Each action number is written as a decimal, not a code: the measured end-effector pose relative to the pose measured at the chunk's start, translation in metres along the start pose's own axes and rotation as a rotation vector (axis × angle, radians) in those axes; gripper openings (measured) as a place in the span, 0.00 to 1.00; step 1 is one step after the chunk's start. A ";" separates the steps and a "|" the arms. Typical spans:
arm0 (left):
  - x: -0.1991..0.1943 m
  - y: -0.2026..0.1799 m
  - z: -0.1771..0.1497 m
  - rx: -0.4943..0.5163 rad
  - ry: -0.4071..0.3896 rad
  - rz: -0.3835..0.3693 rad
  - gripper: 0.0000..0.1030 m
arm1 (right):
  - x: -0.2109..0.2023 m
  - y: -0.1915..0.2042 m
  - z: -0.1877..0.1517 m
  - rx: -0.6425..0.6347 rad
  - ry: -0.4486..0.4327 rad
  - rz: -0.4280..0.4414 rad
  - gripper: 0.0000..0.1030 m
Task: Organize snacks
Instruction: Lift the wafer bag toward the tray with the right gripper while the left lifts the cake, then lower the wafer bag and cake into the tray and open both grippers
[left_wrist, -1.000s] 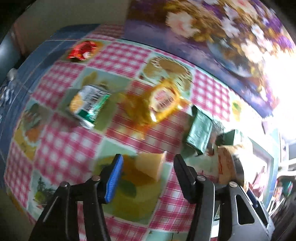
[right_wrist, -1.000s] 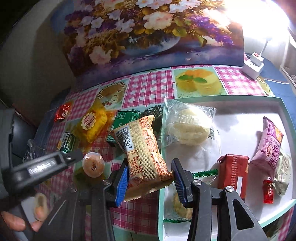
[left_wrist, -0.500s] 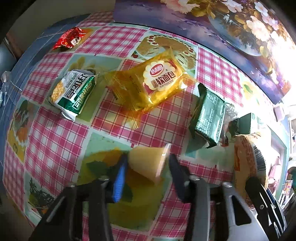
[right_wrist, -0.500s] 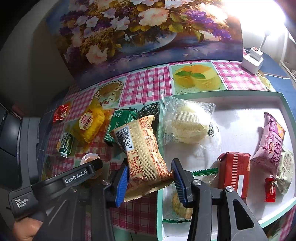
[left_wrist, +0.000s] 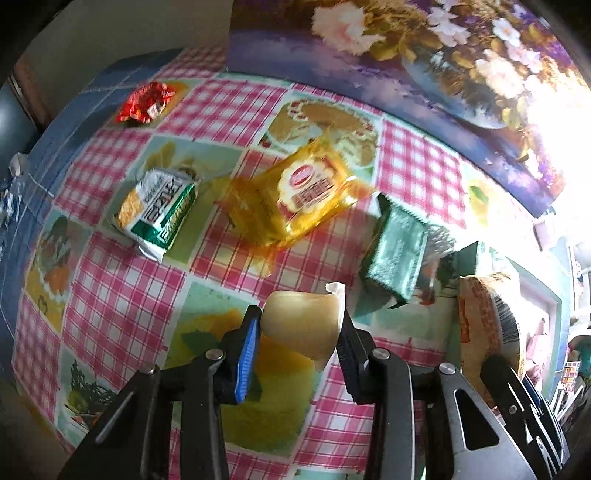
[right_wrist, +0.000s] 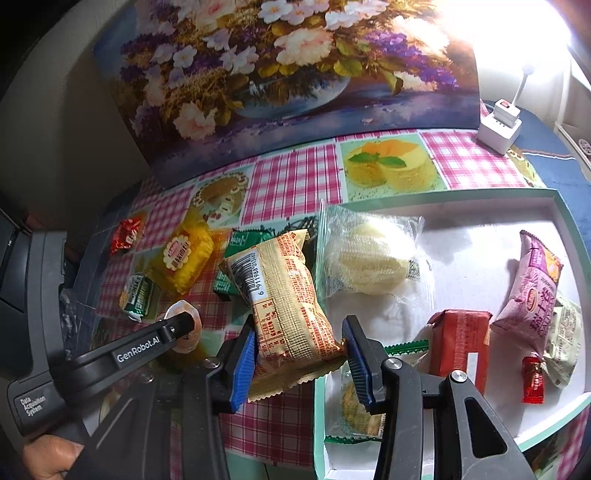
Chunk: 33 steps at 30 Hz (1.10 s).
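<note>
My left gripper (left_wrist: 297, 334) is shut on a pale yellow jelly cup (left_wrist: 303, 325) and holds it above the checked tablecloth (left_wrist: 122, 295). My right gripper (right_wrist: 299, 354) is shut on a tan snack packet (right_wrist: 284, 295), held over the left rim of the white tray (right_wrist: 480, 221). That packet also shows in the left wrist view (left_wrist: 484, 325). On the cloth lie a yellow bread packet (left_wrist: 303, 195), a green and white packet (left_wrist: 159, 210), a dark green packet (left_wrist: 397, 254) and a red sweet (left_wrist: 146, 103).
The tray holds a clear bag of pale crackers (right_wrist: 365, 258), a red packet (right_wrist: 461, 339), a pink packet (right_wrist: 532, 291), a small red sweet (right_wrist: 533, 380) and a biscuit packet (right_wrist: 358, 410). A flower painting (right_wrist: 295, 74) stands at the back. A white charger (right_wrist: 500, 125) sits far right.
My left gripper closed on the jelly cup and lifted it off the cloth. My right gripper kept hold of the tan packet, almost still.
</note>
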<state>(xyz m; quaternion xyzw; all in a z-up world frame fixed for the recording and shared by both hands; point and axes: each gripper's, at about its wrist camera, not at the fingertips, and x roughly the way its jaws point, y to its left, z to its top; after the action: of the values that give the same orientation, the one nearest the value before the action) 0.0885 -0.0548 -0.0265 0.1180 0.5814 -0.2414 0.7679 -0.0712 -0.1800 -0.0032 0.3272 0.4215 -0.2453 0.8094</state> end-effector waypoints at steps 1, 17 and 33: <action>-0.004 -0.001 0.000 0.003 -0.009 -0.005 0.39 | -0.003 0.000 0.001 0.003 -0.008 0.002 0.46; -0.056 -0.082 -0.010 0.185 -0.128 -0.046 0.40 | -0.039 -0.051 0.013 0.158 -0.107 -0.117 0.47; -0.038 -0.174 -0.051 0.421 -0.067 -0.105 0.40 | -0.049 -0.128 0.011 0.356 -0.108 -0.186 0.47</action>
<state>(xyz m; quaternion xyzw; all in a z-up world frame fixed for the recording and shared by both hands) -0.0500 -0.1710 0.0119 0.2372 0.4976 -0.4008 0.7318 -0.1774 -0.2670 0.0015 0.4109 0.3558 -0.4068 0.7342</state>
